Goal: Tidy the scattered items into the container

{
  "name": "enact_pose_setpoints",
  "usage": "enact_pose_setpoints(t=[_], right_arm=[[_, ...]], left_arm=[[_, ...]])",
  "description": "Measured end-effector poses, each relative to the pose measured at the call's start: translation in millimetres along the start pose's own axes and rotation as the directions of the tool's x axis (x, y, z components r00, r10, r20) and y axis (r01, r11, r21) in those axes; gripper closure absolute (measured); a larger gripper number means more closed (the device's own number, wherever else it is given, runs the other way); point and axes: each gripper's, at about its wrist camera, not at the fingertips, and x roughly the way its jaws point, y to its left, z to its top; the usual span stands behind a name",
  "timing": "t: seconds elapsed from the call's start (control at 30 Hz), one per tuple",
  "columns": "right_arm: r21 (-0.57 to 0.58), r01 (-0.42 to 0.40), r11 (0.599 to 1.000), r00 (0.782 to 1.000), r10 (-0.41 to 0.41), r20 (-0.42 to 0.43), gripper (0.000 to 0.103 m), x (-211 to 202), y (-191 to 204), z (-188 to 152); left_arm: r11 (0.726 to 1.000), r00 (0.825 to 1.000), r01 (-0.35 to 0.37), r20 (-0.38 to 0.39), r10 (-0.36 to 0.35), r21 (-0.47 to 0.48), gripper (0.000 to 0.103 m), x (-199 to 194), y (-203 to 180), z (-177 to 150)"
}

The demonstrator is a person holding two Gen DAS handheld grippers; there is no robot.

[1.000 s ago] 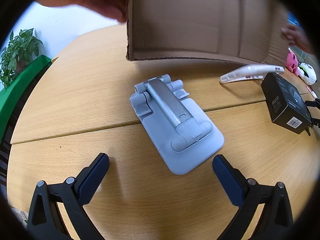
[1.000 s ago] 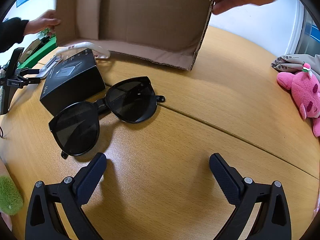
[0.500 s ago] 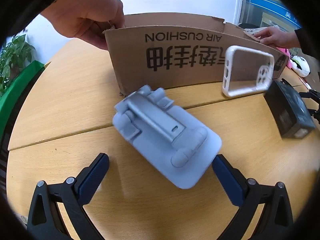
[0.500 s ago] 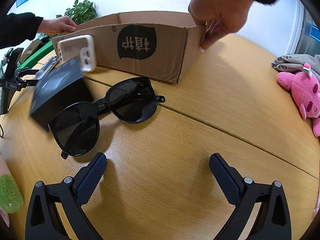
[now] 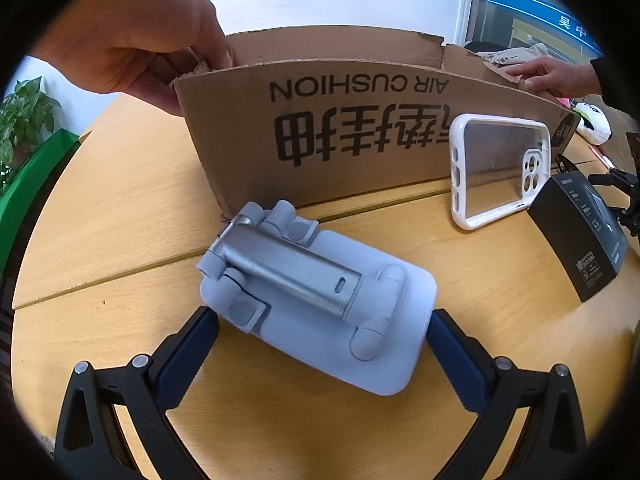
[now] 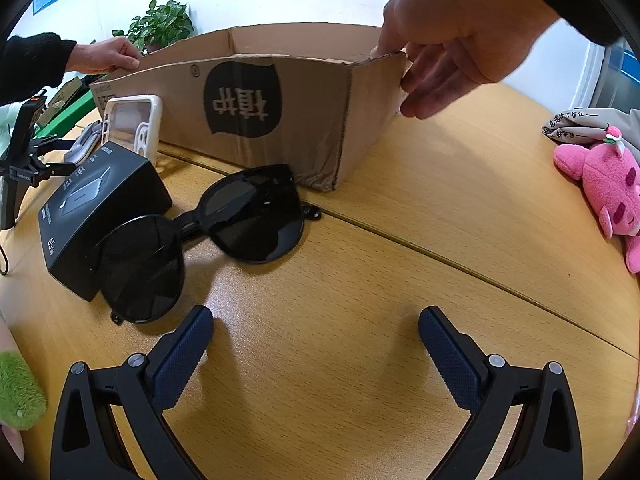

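Observation:
A cardboard box (image 5: 360, 120) stands upright on the wooden table, held at two corners by bare hands; it also shows in the right wrist view (image 6: 280, 112). A folded grey phone stand (image 5: 316, 296) lies between the fingers of my open left gripper (image 5: 322, 332). A white clear phone case (image 5: 496, 168) leans against the box, next to a black box (image 5: 580, 232). Black sunglasses (image 6: 200, 236) lie ahead and left of my open, empty right gripper (image 6: 316, 344), against the black box (image 6: 96, 216). The phone case (image 6: 132, 124) stands behind it.
A pink plush toy (image 6: 604, 188) lies at the right table edge. A small black tripod (image 6: 24, 156) stands at the far left. A potted plant (image 5: 20, 120) and green surface are off the table's left side. A green fuzzy item (image 6: 16, 388) is at the lower left.
The hands tipped the cardboard box from its open side facing me to upright on the table. The phone case ended leaning on it. The phone stand and black box shifted toward me.

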Motion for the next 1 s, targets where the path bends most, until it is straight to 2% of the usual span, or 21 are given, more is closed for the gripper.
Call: enact_pose_setpoints(t=[0.17, 0.3, 0.83, 1.0], right_arm=[[0.000, 0.000, 1.000, 1.000, 0.000, 0.000, 0.000, 0, 0, 0], [0.000, 0.000, 1.000, 1.000, 0.000, 0.000, 0.000, 1, -2, 1], [0.003, 0.000, 1.000, 1.000, 0.000, 0.000, 0.000, 1, -2, 1], [0.079, 0.061, 0.995, 0.998, -0.060, -0.004, 0.000, 3, 1, 4]], left_arm=[[1.000, 1.000, 0.005, 0.000, -0.005, 0.007, 0.000, -8, -7, -11], [1.000, 1.000, 0.006, -0.002, -0.006, 0.004, 0.000, -12, 4, -16], [1.000, 1.000, 0.002, 0.002, -0.002, 0.005, 0.000, -11, 5, -16], [1.000, 1.000, 0.002, 0.002, -0.002, 0.003, 0.000, -12, 7, -18]])
